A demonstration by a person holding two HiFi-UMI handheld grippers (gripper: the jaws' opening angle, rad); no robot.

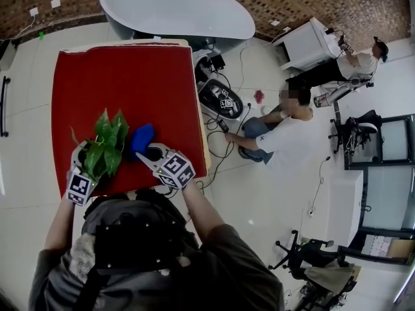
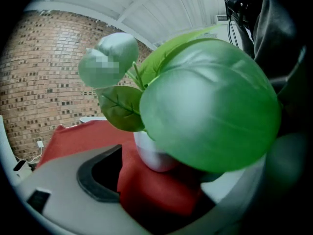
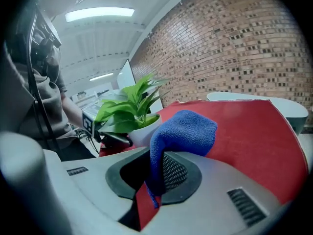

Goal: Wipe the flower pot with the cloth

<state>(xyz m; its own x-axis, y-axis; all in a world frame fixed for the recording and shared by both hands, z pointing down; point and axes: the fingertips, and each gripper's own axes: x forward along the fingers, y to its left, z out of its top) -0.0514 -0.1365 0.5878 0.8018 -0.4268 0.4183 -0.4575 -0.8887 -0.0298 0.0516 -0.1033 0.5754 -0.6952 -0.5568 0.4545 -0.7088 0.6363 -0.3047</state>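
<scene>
Pot stands upright on the table, just ahead and left of your right gripper, which is clamped on the cloth. Your left gripper gapes, jaws flanking the pot; contact unclear.

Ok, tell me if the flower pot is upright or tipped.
Upright: the flower pot sits base-down on the red table, leaves rising.

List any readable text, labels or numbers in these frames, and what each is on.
No readable text in any view.
left marker cube, on the left gripper: black-and-white square pattern, no letters or digits.
right marker cube, on the right gripper: pattern only.
black unit on the floor: square markers; any print is too small to read.
</scene>
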